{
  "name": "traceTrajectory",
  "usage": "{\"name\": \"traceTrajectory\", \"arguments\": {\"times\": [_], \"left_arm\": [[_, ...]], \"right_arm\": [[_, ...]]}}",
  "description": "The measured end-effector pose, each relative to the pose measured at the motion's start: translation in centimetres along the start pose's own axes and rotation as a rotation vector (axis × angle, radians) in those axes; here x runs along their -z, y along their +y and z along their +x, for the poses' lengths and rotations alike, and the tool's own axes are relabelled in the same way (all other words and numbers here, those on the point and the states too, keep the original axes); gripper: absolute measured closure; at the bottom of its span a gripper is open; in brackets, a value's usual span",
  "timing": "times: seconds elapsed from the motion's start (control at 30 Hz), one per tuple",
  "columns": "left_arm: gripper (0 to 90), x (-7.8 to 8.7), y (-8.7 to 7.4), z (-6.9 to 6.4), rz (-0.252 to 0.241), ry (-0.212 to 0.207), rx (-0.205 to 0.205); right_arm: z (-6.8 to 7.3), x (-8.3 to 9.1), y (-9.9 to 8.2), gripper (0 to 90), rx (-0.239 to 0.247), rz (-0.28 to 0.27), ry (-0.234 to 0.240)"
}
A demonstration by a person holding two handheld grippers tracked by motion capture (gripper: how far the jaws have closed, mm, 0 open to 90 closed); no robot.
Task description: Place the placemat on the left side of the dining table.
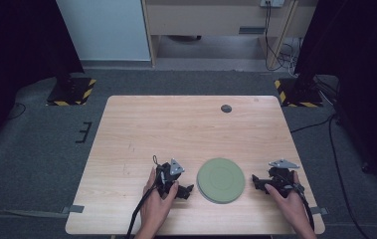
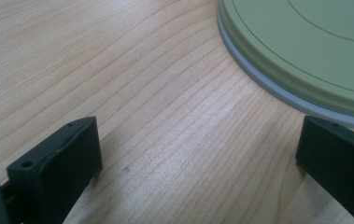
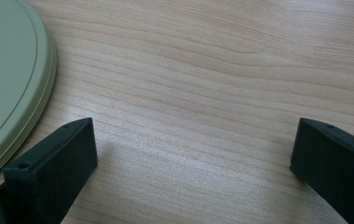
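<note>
In the left gripper view the green plate (image 2: 305, 51) runs off the top and right edges at about one o'clock, so its far rim and centre stay unseen. A grey layer beneath it shows as a thin edge; whether it is a second plate cannot be told. In the right gripper view the plate (image 3: 6, 79) is cut by the left edge at ten o'clock. In the high view the person's forearms leave the frame at six o'clock, and the small dark disc (image 1: 226, 108) at twelve o'clock on the table (image 1: 141, 129) is too small to identify.
</note>
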State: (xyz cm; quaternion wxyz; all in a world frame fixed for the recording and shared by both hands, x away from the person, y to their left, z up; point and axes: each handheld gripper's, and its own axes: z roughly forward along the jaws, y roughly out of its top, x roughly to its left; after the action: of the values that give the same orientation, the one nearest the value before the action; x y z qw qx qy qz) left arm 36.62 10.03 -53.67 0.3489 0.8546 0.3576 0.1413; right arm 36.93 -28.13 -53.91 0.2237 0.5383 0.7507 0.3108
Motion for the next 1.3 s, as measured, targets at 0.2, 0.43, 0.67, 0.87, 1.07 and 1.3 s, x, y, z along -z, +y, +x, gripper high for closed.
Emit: {"name": "traceTrajectory", "arguments": {"times": [0.2, 0.43, 0.67, 0.87, 1.07, 1.3], "left_arm": [[0.0, 0.0, 0.0, -0.2, 0.0, 0.014, 0.012], [0.0, 0.1, -0.1, -0.2, 0.0, 0.008, 0.008], [2.7, 1.1, 0.2, -1.3, -0.048, 0.008, 0.001], [2.8, 1.2, 0.7, -2.3, -0.061, -0.007, -0.019], [2.9, 0.8, 1.0, -3.0, -0.078, -0.037, -0.025], [3.3, 0.2, 1.2, -3.7, -0.078, -0.035, -0.013]], "right_arm": [[0.1, 0.1, -0.1, 1.0, -0.005, 0.0, -0.003], [0.2, 0.3, -0.2, 2.9, 0.0, -0.005, 0.002], [0.9, 1.5, -0.5, 5.4, 0.046, -0.023, 0.077], [1.6, 2.1, -0.5, 5.6, 0.082, -0.047, 0.108], [1.9, 2.4, -0.4, 5.7, 0.099, -0.065, 0.121], [2.3, 2.7, -0.3, 6.1, 0.108, -0.082, 0.135]]}}
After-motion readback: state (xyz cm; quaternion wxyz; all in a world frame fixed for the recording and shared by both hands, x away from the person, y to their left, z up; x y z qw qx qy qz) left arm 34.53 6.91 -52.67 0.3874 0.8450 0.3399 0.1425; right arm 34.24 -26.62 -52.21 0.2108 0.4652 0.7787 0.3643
